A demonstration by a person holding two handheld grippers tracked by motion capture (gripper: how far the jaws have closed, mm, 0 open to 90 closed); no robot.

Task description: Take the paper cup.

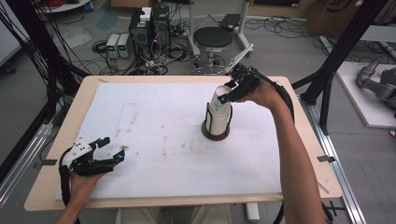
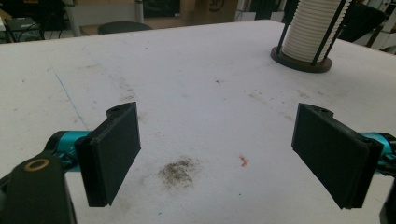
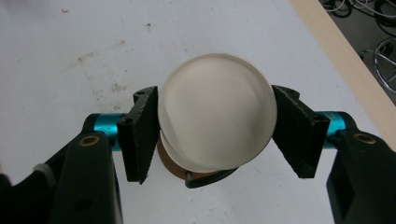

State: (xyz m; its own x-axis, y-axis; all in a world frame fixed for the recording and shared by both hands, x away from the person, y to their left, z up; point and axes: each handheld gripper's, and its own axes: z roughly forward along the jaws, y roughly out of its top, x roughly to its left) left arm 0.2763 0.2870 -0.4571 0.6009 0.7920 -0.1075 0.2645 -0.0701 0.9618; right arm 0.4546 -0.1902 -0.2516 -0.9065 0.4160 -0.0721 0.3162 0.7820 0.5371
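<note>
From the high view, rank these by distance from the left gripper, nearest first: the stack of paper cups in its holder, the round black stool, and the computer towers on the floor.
Measured from the left gripper, at the table's near left corner:
1. Stack of paper cups, on the white mat, right of centre, clamped by the right gripper.
2. Computer towers, on the floor beyond the table's far edge.
3. Round black stool, on the floor, farther right.

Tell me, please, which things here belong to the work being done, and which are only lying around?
In the job:
- top cup, gripped by the right gripper
- cup stack
- stack holder

Only around:
- left gripper, open and resting on the table
- stool on the floor
- computer boxes and cables
</note>
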